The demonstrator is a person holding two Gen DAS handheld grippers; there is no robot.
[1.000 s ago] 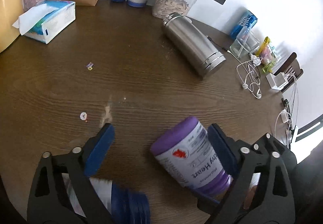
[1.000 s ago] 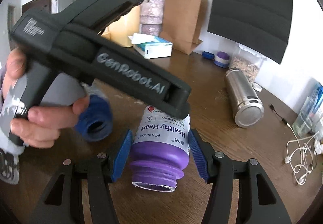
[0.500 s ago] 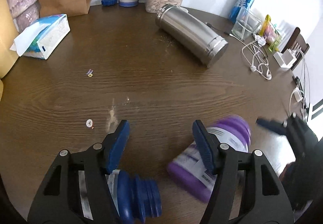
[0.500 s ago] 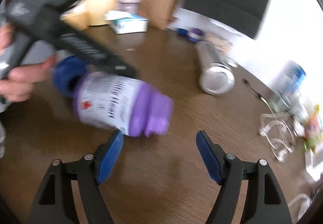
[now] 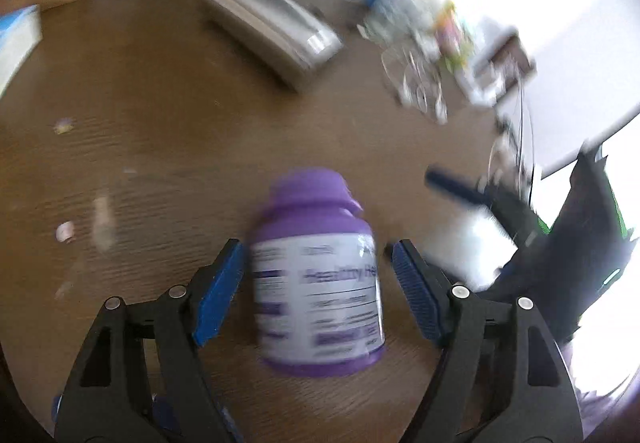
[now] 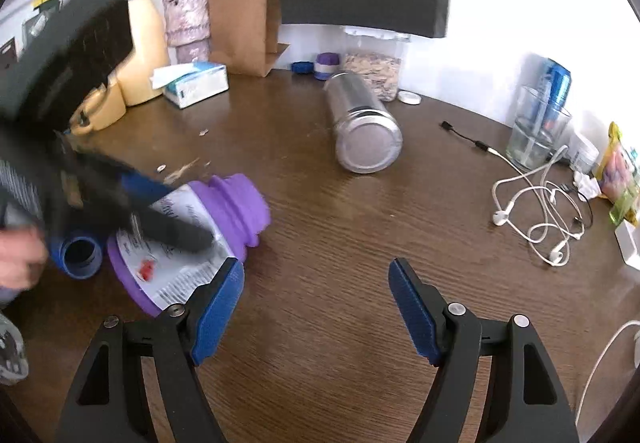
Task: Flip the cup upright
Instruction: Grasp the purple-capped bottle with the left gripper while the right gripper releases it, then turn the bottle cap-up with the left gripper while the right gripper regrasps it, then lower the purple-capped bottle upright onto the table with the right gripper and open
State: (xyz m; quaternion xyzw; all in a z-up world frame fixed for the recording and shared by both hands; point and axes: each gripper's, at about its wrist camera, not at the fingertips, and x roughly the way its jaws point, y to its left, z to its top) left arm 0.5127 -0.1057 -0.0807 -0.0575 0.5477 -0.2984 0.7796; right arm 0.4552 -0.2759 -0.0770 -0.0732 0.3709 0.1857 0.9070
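A purple cup with a white label (image 6: 236, 203) lies on its side on the brown table, its neck pointing right. In the blurred left wrist view this purple cup (image 5: 316, 295) sits between the pads of my left gripper (image 5: 316, 247), which is open, with small gaps on both sides. From the right wrist view, the left gripper (image 6: 168, 211) reaches over the cup's label. My right gripper (image 6: 315, 267) is open and empty, just right of the cup. A blue cup (image 6: 78, 255) lies beside the purple one. A steel tumbler (image 6: 360, 123) lies on its side farther back.
A hand (image 6: 20, 259) holds the left gripper at the left edge. At the back stand a tissue box (image 6: 196, 83), a paper bag (image 6: 240, 19) and a cereal jar (image 6: 374, 67). White earphones (image 6: 536, 211), a glass (image 6: 536, 135) and a can (image 6: 556, 79) are to the right.
The purple cup has left the right gripper's fingers and now lies on its side to the left. My left gripper has swung over to straddle it, and the right gripper has drawn back.
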